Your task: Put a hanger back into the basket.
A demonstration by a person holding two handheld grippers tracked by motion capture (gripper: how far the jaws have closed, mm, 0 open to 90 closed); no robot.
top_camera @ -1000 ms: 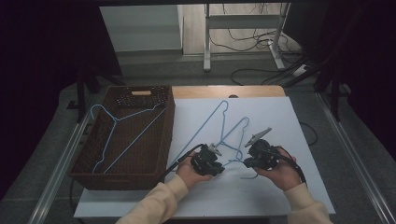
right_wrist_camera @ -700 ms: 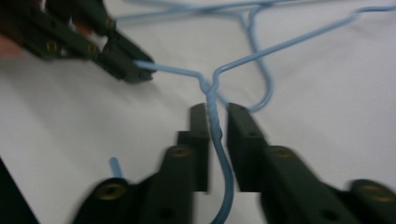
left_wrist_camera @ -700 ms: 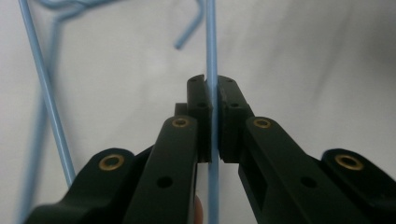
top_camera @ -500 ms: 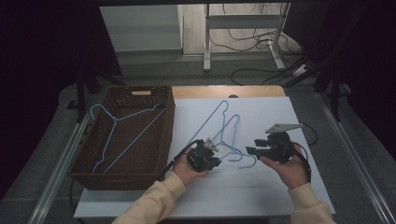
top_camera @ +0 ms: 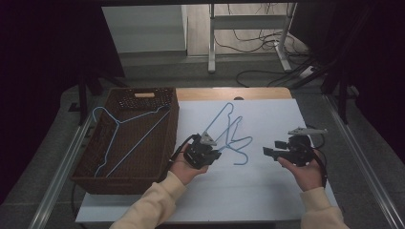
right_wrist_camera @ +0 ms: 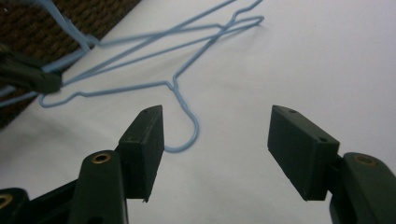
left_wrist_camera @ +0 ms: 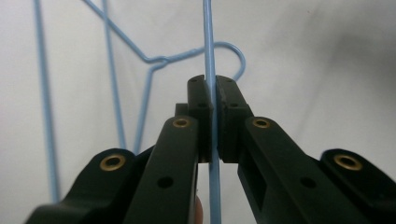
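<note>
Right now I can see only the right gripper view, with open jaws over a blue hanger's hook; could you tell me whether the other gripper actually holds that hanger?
Observer: Yes, the left gripper is shut on the hanger's wire; its wire runs straight between the pads.
Operator: Thank you. Is there a second hanger anywhere?
Observer: Yes, another blue hanger lies in the wicker basket, left of the white table.
Operator: And where is my gripper?
Observer: The right gripper is right of the hook, apart from it.

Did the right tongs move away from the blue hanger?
Yes. The right tongs slid to the person's right across the white table, away from the blue hanger, and now sit open.
</note>
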